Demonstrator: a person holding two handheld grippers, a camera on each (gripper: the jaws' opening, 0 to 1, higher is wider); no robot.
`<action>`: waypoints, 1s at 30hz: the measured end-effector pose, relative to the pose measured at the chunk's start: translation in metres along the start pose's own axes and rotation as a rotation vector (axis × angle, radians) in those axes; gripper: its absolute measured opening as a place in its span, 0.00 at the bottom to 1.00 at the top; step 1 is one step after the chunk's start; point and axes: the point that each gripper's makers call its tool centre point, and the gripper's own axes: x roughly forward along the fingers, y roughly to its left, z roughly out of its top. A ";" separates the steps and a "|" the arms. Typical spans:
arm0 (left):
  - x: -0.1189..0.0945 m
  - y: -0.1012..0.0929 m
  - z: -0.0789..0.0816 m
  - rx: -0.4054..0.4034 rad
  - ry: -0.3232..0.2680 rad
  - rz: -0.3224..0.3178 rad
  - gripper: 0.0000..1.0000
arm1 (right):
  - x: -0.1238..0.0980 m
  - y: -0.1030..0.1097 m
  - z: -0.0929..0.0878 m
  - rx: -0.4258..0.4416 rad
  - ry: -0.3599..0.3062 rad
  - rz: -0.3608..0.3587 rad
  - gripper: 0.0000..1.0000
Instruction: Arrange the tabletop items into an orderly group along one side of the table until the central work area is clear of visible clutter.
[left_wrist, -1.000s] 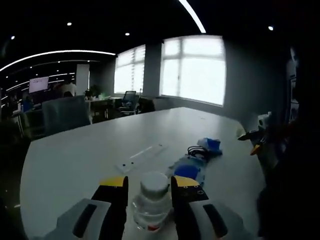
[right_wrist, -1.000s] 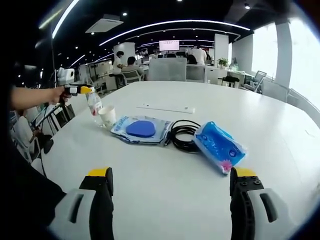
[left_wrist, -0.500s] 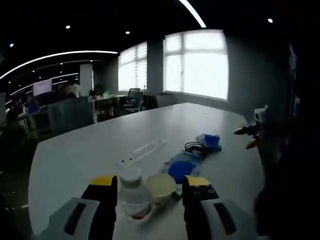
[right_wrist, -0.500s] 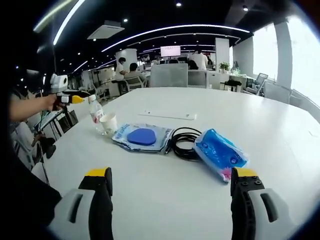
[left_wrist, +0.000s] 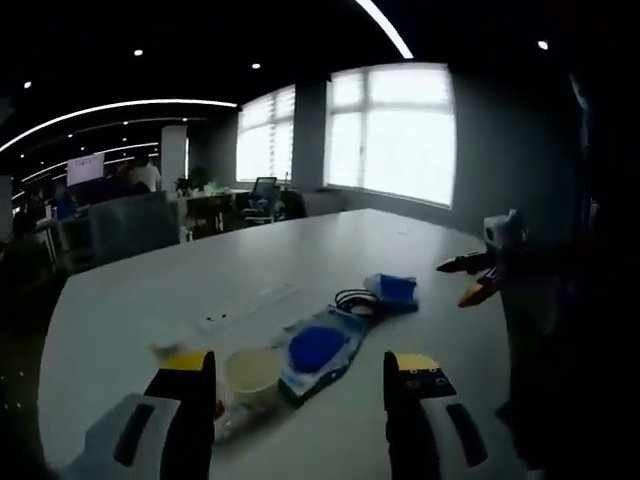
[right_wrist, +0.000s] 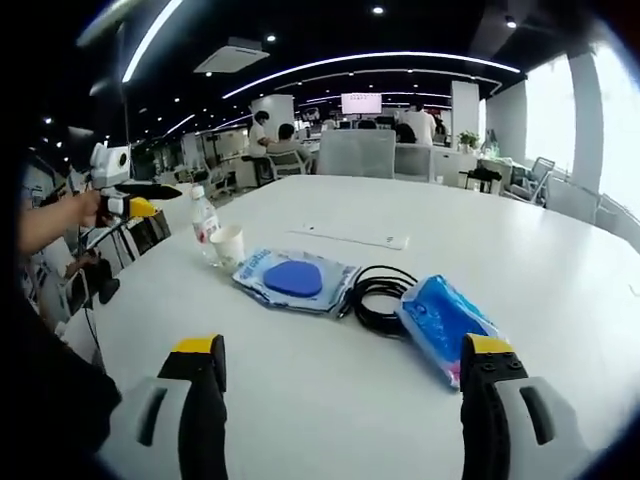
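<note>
Dim open office, bright windows (left_wrist: 390, 140), curved ceiling light strips (right_wrist: 370, 58), desks

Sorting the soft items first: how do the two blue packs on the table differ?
The pack by the cup lies flat, pale-edged with a dark blue oval in its middle; the pack by the cable is plumper, bright blue all over, with a pink mark at one end. The first lies next to the cup, the second beyond the cable. Both look soft and plastic-wrapped.

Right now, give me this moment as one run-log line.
left gripper: open, off bottle | right gripper: open, empty | bottle, cup, pouch, cable, pack: in row
</note>
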 end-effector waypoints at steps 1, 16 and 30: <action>0.000 -0.004 0.000 0.002 -0.006 0.001 0.70 | 0.002 0.000 0.002 -0.011 0.000 0.011 0.93; -0.024 -0.055 0.001 -0.021 -0.057 0.069 0.88 | 0.044 -0.015 0.018 -0.149 0.044 0.131 0.88; -0.050 -0.086 -0.014 -0.058 -0.046 0.130 0.96 | 0.079 -0.006 0.011 -0.335 0.157 0.285 0.78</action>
